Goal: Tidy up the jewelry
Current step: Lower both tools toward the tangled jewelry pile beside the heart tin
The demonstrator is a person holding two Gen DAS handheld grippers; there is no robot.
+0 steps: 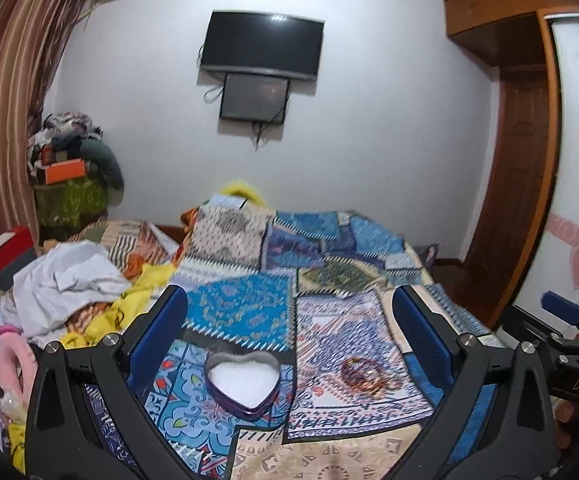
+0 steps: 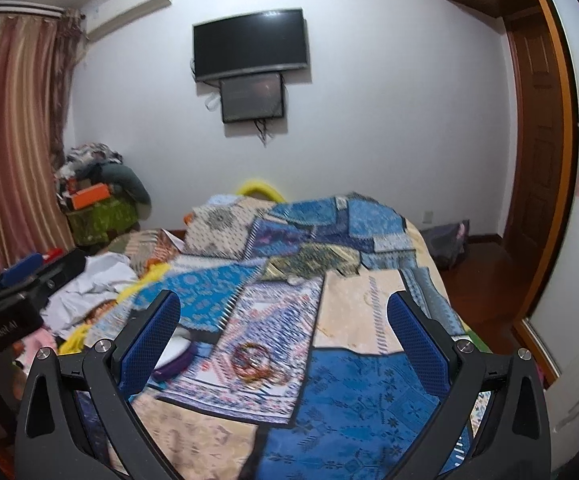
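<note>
A heart-shaped purple tin (image 1: pixel 243 382) with a white lining lies open on the patchwork bedspread (image 1: pixel 249 308), just ahead of my left gripper (image 1: pixel 289 320), which is open and empty above it. A small pile of red and gold bangles (image 1: pixel 359 374) lies to the tin's right. In the right wrist view the bangles (image 2: pixel 253 362) lie between the fingers of my open, empty right gripper (image 2: pixel 283 318), and the tin (image 2: pixel 177 354) is partly hidden behind the left finger (image 2: pixel 151 344).
Crumpled white and yellow cloths (image 1: pixel 65 280) lie on the bed's left side. A pile of boxes and clothes (image 1: pixel 69 168) stands in the far left corner by the curtain. A TV (image 1: pixel 263 44) hangs on the wall. A wooden door (image 2: pixel 537 140) is at the right.
</note>
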